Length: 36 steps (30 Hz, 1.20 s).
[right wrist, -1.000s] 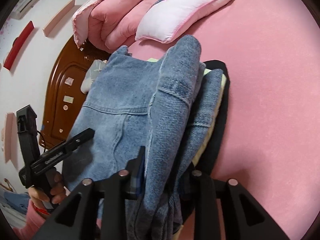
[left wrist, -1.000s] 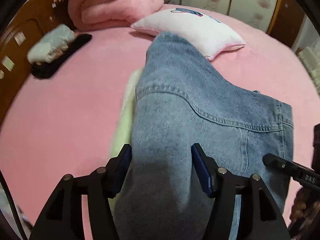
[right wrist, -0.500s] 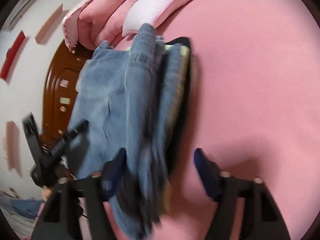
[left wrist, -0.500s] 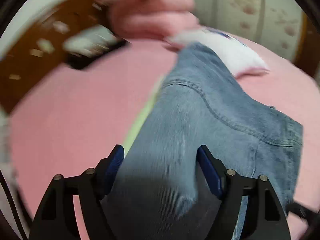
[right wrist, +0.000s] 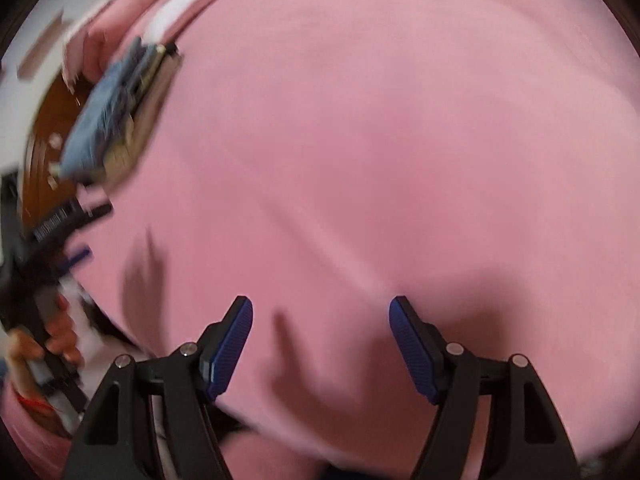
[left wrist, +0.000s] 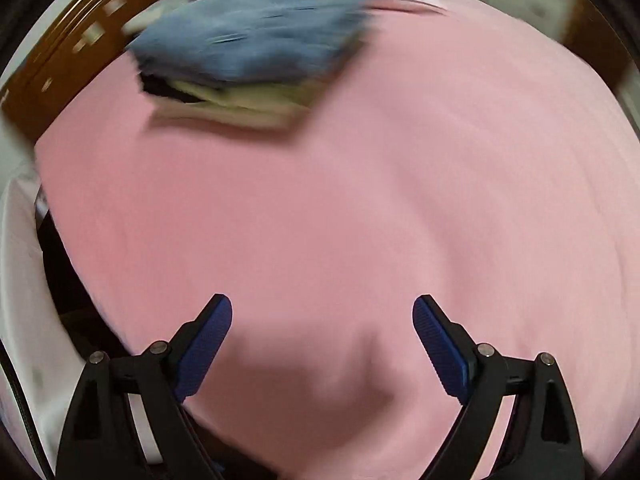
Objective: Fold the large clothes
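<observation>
- The left gripper (left wrist: 322,330) hangs nearest its own camera with its jaws spread wide and nothing between the blue pads (left wrist: 204,346); only the pink bedsheet (left wrist: 340,200) lies under it. Judged from that, it holds no cloth because the folding step on this garment looks finished.
- The right gripper (right wrist: 320,334) is likewise spread apart and empty over bare sheet, well clear of the clothes, so both tools seem free to fetch another piece.
- At the left edge of the right wrist view, the person's hand (right wrist: 60,340) grips the handle of the other tool.
- Farther off, the folded jeans (left wrist: 252,46) lie on top of a stack of folded clothes (left wrist: 240,106), pale and dark layers showing beneath the denim. The stack sits near the head of the bed, probably to keep the middle of the sheet free for folding.
- No basket, box or other container shows in either view; the stack rests directly on the sheet.
- Farthest back, blurred, are the wooden headboard (left wrist: 60,68) and a pink quilt (right wrist: 116,20).
</observation>
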Tool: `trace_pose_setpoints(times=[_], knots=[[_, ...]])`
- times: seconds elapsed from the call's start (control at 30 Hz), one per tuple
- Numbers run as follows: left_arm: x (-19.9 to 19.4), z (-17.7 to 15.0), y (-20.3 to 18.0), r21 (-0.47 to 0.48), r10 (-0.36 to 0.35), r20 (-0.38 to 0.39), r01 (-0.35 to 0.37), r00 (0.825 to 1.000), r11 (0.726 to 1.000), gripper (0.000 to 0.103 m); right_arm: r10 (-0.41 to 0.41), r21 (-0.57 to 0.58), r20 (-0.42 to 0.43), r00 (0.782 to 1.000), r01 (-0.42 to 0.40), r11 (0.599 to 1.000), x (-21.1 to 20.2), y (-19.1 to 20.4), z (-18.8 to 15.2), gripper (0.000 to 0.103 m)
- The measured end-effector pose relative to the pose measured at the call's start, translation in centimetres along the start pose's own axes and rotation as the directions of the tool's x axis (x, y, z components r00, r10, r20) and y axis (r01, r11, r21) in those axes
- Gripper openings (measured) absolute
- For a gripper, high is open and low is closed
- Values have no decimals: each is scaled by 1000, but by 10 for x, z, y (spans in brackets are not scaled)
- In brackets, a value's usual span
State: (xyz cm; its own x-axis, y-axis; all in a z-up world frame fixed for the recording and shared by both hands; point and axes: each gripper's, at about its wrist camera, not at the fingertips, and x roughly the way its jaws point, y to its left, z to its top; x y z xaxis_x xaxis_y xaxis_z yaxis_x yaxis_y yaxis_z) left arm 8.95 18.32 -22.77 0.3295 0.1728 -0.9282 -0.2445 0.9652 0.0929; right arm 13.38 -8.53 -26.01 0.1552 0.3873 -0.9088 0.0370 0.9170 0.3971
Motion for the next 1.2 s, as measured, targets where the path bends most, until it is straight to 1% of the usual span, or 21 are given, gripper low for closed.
trace_pose_setpoints(times=[0.07,0.13,0.17,0.23,0.27,0.3,0.33,0.4,0.43,0.5,0.57,0.6,0.67,0.73,0.83,0.93,1.0,1.03,1.1,1.13,1.2], knots=[[-27,-36,-37,95,-41,-26,43,999,995,91,-126,-4,7,992,127,992,-39,-33,-38,77],[-56,-68,-71,205,-115,-59,125,992,971,91,-208,0,16,978,208,978,-71,-60,-66,79],[-66,-79,-82,242,-122,-77,138,989,961,91,-250,7,15,968,250,968,-88,-75,-79,79],[-89,-111,-114,371,-77,-145,126,986,920,91,-325,31,16,946,325,945,-124,-102,-102,80],[-100,-125,-124,420,-64,-161,127,985,899,91,-346,47,21,938,345,938,-140,-111,-112,80],[-107,-132,-129,445,-65,-165,133,984,886,91,-349,58,30,937,346,936,-154,-118,-119,80],[-124,-144,-137,478,-76,-165,148,983,866,91,-343,67,45,938,339,938,-171,-125,-126,80],[-142,-157,-142,498,-77,-167,151,983,854,91,-343,77,81,936,337,938,-202,-134,-139,84],[-153,-163,-140,501,-66,-169,143,983,853,91,-353,79,90,931,347,934,-212,-137,-143,89],[-173,-170,-141,499,-30,-168,111,985,859,91,-383,79,85,920,377,923,-228,-140,-154,91],[-186,-174,-139,495,1,-168,83,986,865,91,-384,76,54,922,379,922,-232,-141,-159,91],[-193,-168,-138,495,4,-174,84,985,865,91,-369,81,34,929,366,927,-235,-142,-162,91],[-207,-162,-137,490,-30,-218,136,975,861,91,-333,96,27,942,329,939,-240,-137,-165,91],[-217,-156,-137,495,-53,-249,174,967,852,91,-295,96,42,955,290,952,-243,-121,-165,91],[-227,-150,-142,515,-44,-231,161,972,842,91,-291,62,71,954,287,956,-251,-93,-164,95],[-231,-143,-141,486,-59,-232,168,971,858,91,-310,67,132,941,304,950,-265,-65,-159,97],[-235,-141,-139,482,-79,-210,173,974,859,91,-284,81,153,947,275,958,-273,-50,-151,97],[-238,-139,-138,491,-89,-188,172,978,854,91,-268,74,161,950,259,963,-276,-41,-146,97],[-241,-135,-130,504,-91,-146,153,985,850,91,-267,64,176,947,260,964,-279,-24,-139,97],[-245,-131,-123,489,-98,-124,147,987,860,91,-275,65,178,945,268,961,-280,-16,-135,97],[-248,-123,-111,443,-118,-105,153,987,884,91,-304,93,176,936,291,952,-280,-2,-129,97]])
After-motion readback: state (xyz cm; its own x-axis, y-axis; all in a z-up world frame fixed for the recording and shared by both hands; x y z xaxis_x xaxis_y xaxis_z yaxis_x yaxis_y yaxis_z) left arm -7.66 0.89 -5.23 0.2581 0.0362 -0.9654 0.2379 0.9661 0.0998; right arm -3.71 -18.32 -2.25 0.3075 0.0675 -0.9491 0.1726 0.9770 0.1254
